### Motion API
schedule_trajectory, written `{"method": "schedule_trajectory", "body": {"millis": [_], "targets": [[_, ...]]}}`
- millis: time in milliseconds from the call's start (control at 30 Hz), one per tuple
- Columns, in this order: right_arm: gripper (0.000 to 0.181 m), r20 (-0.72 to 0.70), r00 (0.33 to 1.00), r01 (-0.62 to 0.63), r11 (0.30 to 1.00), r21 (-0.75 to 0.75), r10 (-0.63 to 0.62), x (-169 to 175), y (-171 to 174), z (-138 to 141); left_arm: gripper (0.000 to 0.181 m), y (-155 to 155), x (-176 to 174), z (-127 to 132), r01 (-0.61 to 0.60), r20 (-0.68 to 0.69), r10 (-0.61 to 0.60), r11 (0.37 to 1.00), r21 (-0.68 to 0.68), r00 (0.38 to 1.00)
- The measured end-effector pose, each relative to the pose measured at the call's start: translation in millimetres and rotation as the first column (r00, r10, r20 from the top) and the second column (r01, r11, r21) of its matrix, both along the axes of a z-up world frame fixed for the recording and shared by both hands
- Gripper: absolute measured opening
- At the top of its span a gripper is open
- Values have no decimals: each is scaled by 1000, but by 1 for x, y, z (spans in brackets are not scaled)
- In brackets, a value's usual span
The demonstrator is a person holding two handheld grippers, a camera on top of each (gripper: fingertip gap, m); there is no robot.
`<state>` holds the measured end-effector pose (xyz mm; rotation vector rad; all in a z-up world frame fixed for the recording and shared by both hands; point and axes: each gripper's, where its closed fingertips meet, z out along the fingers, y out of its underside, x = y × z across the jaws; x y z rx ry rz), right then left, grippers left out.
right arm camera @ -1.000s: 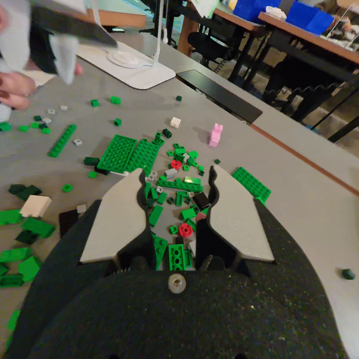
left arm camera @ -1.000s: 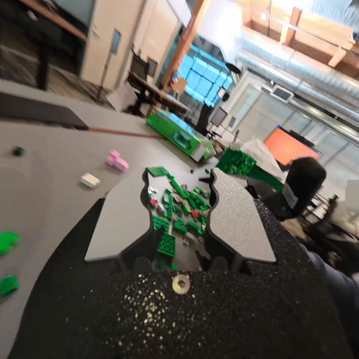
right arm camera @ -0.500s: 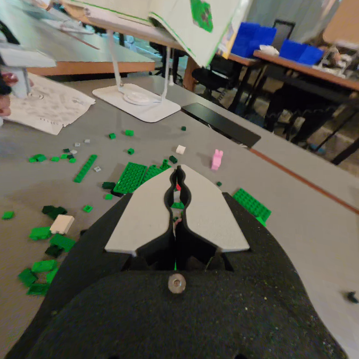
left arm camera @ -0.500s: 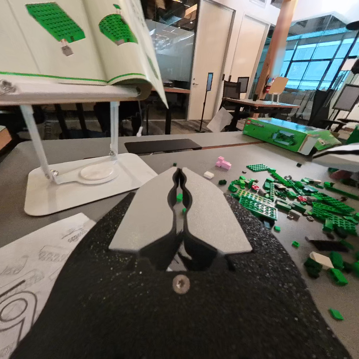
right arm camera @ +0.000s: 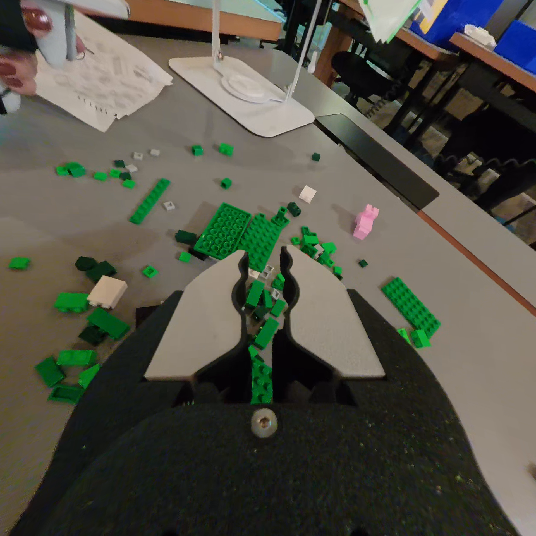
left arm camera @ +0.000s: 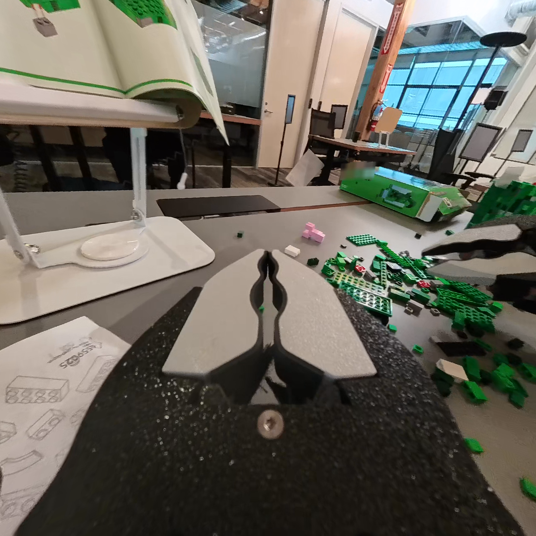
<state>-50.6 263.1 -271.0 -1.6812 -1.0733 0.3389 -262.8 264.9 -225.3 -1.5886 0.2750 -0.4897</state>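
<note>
Many loose green bricks [right arm camera: 262, 293] lie scattered on a grey table [right arm camera: 478, 362]. My right gripper [right arm camera: 264, 253] is partly open and empty, low over the pile. Just beyond its tips lie two green studded plates [right arm camera: 223, 232]. My left gripper [left arm camera: 268, 255] is shut and empty above the table, pointing between the white book stand base [left arm camera: 101, 261] and the pile [left arm camera: 377, 278]. The right gripper also shows at the right edge of the left wrist view [left arm camera: 429, 256]. A hand holding the left gripper shows at the top left of the right wrist view [right arm camera: 17, 75].
An open instruction booklet [left arm camera: 101, 43] rests on the stand. A printed paper sheet [left arm camera: 43, 391] lies at the front left. A pink brick figure [right arm camera: 365, 222], a white brick [right arm camera: 307, 193], a white tile [right arm camera: 107, 291], a long green strip [right arm camera: 149, 200], a green box [left arm camera: 406, 200] and a black pad [right arm camera: 377, 162] are on the table. Across from one pair of fingers to the other is roughly 20 cm. My right gripper is the nearer one to the white tile [right arm camera: 107, 291]: about 10 cm, against 20 cm. Seen from the left wrist view [left arm camera: 453, 369] as well.
Both grippers were open a second ago and shut half a second ago. The right one has now opened a little and tilted down toward the pile. The left stays shut and has edged forward.
</note>
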Motion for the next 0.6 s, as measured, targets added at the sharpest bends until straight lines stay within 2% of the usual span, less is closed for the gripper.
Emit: {"method": "schedule_trajectory", "body": {"millis": [167, 300, 400, 533, 600], "targets": [[34, -165, 985, 48, 999, -22, -51, 11, 4, 21, 3, -3, 16, -1, 36, -53, -36, 999, 0, 998], [35, -243, 963, 110, 994, -28, -113, 22, 8, 31, 11, -6, 31, -3, 40, -166, -33, 998, 41, 986], [34, -267, 954, 144, 990, -3, -139, 26, 9, 35, 13, -11, 48, -3, 88, -205, -73, 994, 69, 976], [4, -281, 953, 151, 980, 131, -110, 22, 4, 49, 13, -18, 65, -4, 136, -233, -110, 986, 100, 966], [0, -226, 969, 148, 970, 194, -103, 19, 2, 48, 13, -19, 68, -6, 145, -246, -113, 983, 115, 963]]}}
